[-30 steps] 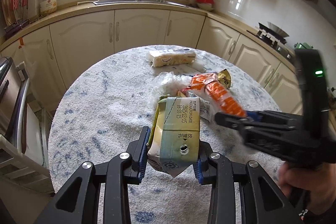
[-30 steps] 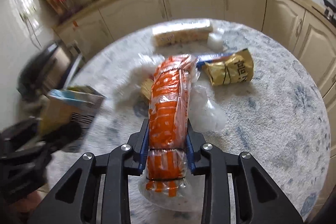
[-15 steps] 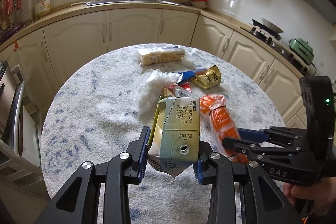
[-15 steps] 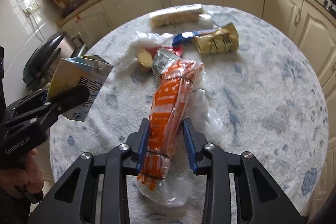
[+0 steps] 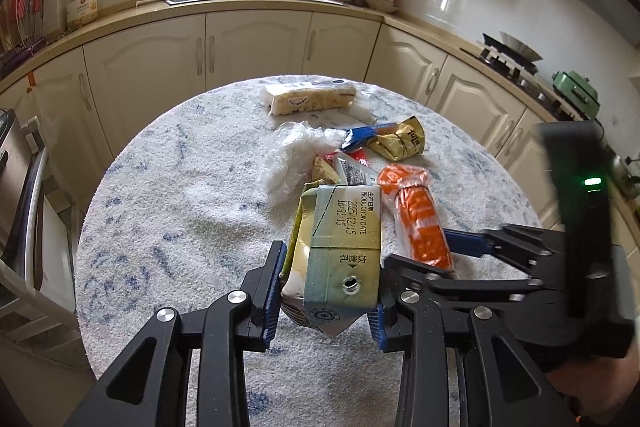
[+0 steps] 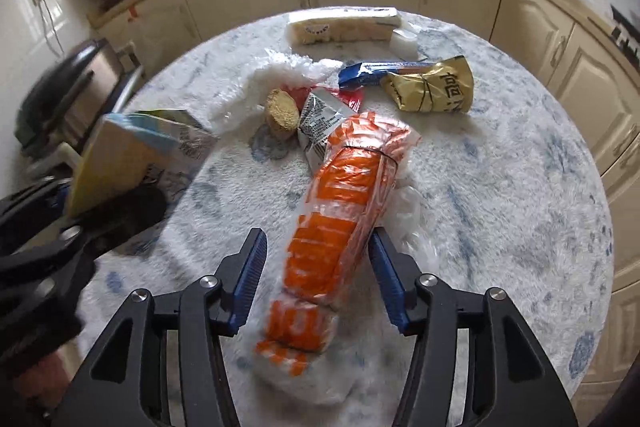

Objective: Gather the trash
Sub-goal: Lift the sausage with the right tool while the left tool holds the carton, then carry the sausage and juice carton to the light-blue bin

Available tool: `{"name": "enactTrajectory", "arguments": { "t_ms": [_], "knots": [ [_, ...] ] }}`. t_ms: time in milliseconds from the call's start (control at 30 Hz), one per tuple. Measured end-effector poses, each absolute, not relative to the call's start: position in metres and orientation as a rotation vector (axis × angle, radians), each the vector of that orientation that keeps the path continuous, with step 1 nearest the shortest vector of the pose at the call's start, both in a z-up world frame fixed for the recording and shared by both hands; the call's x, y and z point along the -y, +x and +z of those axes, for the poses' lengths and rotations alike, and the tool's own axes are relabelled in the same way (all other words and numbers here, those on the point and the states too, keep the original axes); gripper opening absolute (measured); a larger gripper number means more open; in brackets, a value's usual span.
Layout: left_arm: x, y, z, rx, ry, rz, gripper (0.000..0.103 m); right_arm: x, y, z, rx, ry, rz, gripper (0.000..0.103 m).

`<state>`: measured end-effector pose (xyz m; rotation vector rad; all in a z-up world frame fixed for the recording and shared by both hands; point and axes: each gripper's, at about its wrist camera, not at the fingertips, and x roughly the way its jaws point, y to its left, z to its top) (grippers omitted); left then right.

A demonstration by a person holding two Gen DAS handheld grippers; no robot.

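A green and yellow drink carton [image 5: 340,239] hangs above the round table [image 5: 180,211], and my left gripper [image 5: 328,287] is shut on its lower end. The carton [image 6: 128,155] also shows at the left of the right wrist view. An orange and clear plastic-wrapped pack [image 6: 340,195] lies on the tablecloth between the jaws of my right gripper [image 6: 318,255]. Those jaws are opening; the left pad stands clear of the pack and the right pad is close beside it. In the left wrist view the same pack [image 5: 416,219] lies just right of the carton.
More litter lies further back on the table: a yellow snack bag [image 6: 432,87] with a blue wrapper, a crumpled clear bag [image 5: 292,155], a round biscuit [image 6: 282,113], a small printed sachet [image 6: 320,123] and a long cracker pack [image 5: 312,99]. Cabinets ring the table; a dark appliance [image 6: 60,95] stands left.
My right gripper has brought the orange pack down onto the table and its jaws have spread away from it. The left gripper has kept the carton still.
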<state>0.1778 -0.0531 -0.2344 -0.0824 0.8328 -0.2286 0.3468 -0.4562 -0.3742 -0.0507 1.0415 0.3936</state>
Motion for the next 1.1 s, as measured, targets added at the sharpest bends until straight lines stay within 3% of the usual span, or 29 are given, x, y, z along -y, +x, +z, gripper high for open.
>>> {"name": "enactTrajectory", "arguments": {
  "t_ms": [67, 200, 533, 867, 1100],
  "knots": [
    [0.053, 0.177, -0.233, -0.833, -0.082, -0.229, 0.032, 0.452, 0.351, -0.378, -1.022, -0.092, 0.376, 0.043],
    [0.051, 0.174, -0.228, -0.818, -0.075, -0.226, 0.032, 0.487, 0.353, -0.367, -1.005, 0.136, 0.468, 0.028],
    [0.057, 0.172, -0.219, -0.799, -0.065, -0.251, 0.032, 0.567, 0.322, -0.328, -0.855, 0.502, 0.606, 0.028],
    [0.095, 0.176, -0.189, -0.744, -0.043, -0.37, 0.032, 0.619, 0.3, -0.295, -0.744, 0.486, 0.471, 0.028],
    [0.174, 0.179, -0.164, -0.692, 0.028, -0.538, 0.032, 0.686, 0.263, -0.277, -0.672, 0.503, 0.319, 0.028]
  ]
}}
